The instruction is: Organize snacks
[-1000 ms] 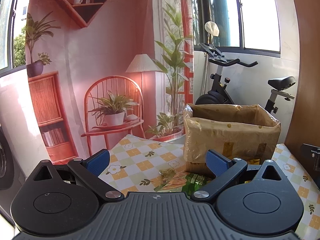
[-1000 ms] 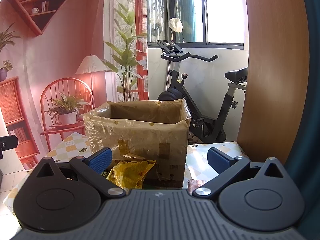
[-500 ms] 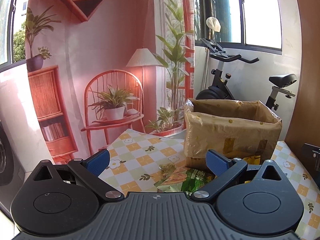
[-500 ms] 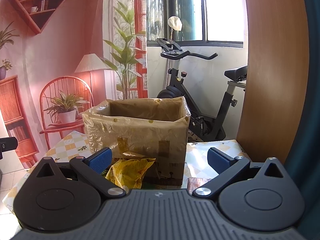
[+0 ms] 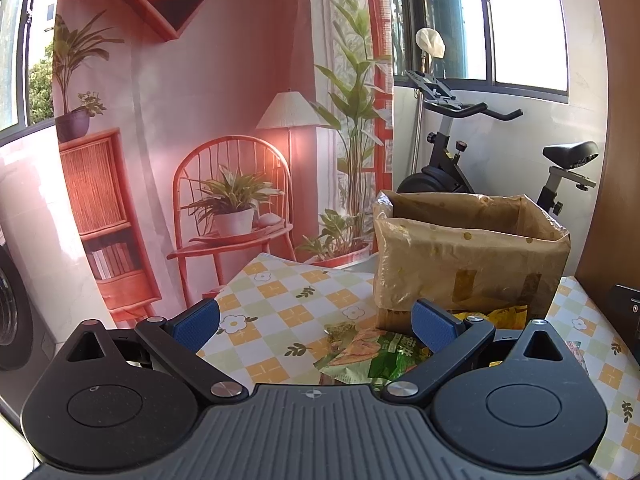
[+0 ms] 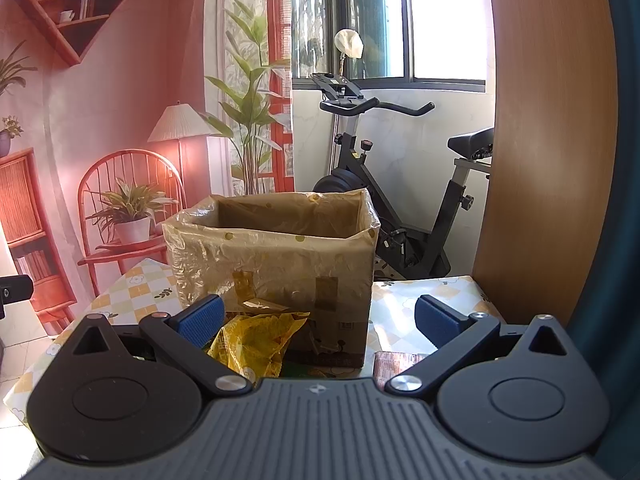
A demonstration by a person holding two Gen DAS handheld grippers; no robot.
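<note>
A cardboard box (image 5: 468, 256) lined with a brown plastic bag stands open on the checked tablecloth (image 5: 280, 300); it also shows in the right wrist view (image 6: 276, 256). A green snack packet (image 5: 372, 356) lies in front of the box, just ahead of my open, empty left gripper (image 5: 316, 324). A yellow snack packet (image 6: 256, 340) lies against the box front, between the fingers of my open, empty right gripper (image 6: 318, 320); it also shows in the left wrist view (image 5: 496, 316). A brown packet (image 6: 396, 362) lies to its right, partly hidden.
A wooden panel (image 6: 536, 160) rises at the table's right edge. An exercise bike (image 6: 384, 200) stands behind the table. A printed backdrop (image 5: 200, 120) of a chair and plants hangs behind the table at the left. The right gripper's edge (image 5: 626, 312) shows at far right.
Both cameras have tilted or moved slightly, so the box sits a little lower in the left view. Both grippers stay open and the packets have not moved.
</note>
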